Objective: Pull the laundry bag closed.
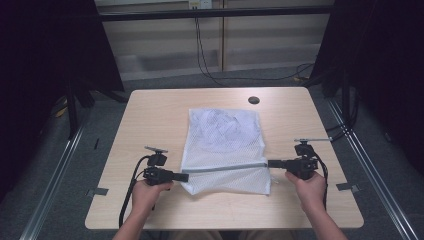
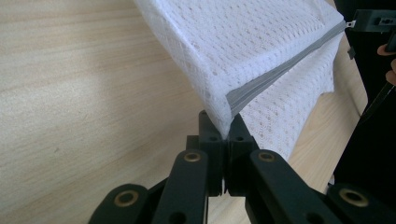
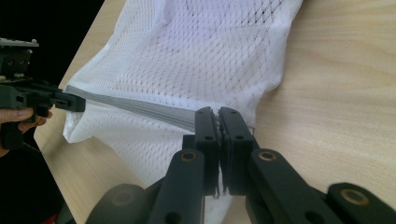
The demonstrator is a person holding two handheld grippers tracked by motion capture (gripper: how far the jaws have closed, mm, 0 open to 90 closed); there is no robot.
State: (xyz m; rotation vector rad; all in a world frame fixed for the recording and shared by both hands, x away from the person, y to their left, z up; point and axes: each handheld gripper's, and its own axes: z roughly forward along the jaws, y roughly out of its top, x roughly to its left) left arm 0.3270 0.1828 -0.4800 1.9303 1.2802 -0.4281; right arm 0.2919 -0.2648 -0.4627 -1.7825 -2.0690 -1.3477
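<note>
**Mia:** Where was the mesh bag [image 1: 223, 150]?

**Ben:** It lay on the table [image 1: 150, 115], in the middle; its far end rested flat on the wood, and its near end was lifted a little between the two hands.

**Mia:** What was the left gripper [image 1: 181, 176] doing?

**Ben:** Its jaws were squeezed tight on the bag's left end, right where the grey zipper [image 1: 227, 168] stopped; in the left gripper view the white mesh [image 2: 243, 51] came to a point just between the black tips.

**Mia:** And the right gripper [image 1: 274, 163]?

**Ben:** It was clamped too, on the other end of the zipper [image 3: 140, 108]; the jaws were pressed together with the grey strip and a bit of mesh caught in them.

**Mia:** So which way did the zipper run?

**Ben:** It ran side to side, straight from one gripper to the other; the bag's long way ran front to back, away from the person, so the zipper crossed it near the front.

**Mia:** Was one hand closer to it?

**Ben:** No; each hand held its own end, so both were just as close; I think the next move would turn on that line, since a pull along it would slide or stretch the zipper.
</note>
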